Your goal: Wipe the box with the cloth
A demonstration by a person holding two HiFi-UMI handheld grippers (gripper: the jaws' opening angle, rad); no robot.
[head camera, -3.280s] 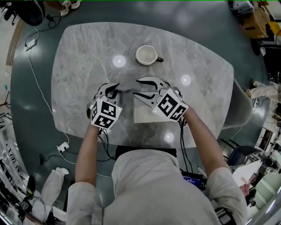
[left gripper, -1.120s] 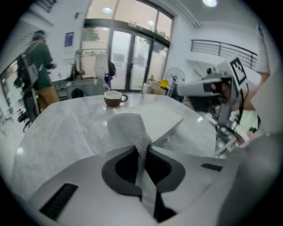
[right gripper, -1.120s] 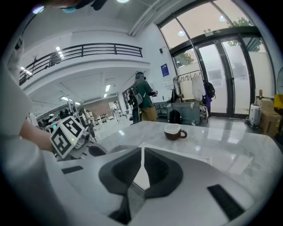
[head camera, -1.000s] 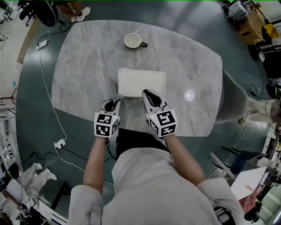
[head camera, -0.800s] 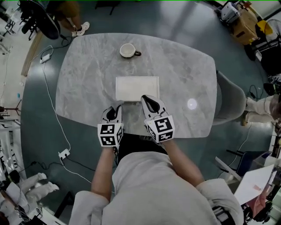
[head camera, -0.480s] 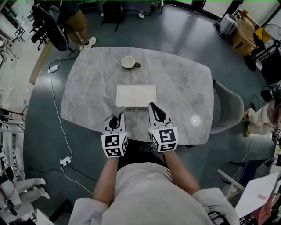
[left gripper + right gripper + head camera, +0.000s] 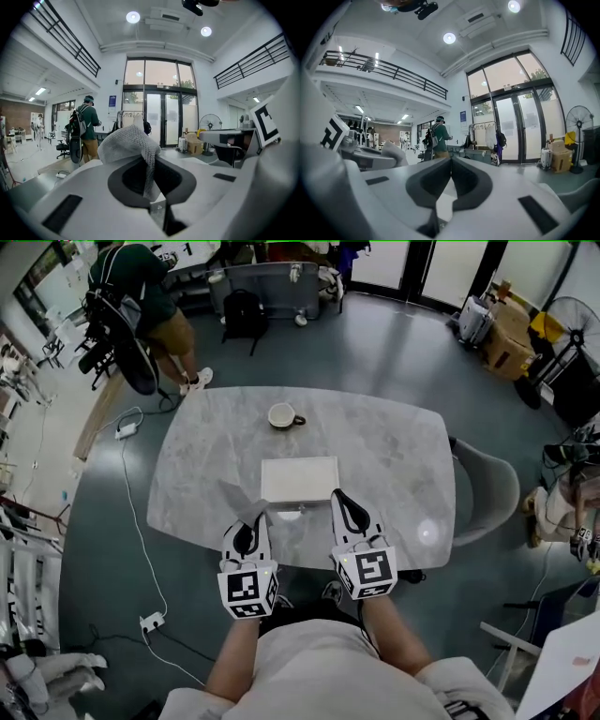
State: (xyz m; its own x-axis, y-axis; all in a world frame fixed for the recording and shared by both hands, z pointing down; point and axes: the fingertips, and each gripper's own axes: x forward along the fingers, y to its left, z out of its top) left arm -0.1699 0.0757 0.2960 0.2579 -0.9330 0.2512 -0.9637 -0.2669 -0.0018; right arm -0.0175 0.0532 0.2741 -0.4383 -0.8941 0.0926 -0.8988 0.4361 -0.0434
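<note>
Left gripper (image 7: 247, 524) pinches a crumpled grey knitted cloth (image 7: 129, 143); right gripper (image 7: 345, 504) has its jaws pressed together, empty. Flat white rectangular box (image 7: 300, 479) lies at their 12 o'clock on the rounded marble table (image 7: 394, 446).

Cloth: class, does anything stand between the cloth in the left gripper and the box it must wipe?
Nothing visible does. The cloth, pinched in the left gripper, is at the near-left corner of the box, with nothing in between. The cup stands on the table beyond the box, out of the way.
</note>
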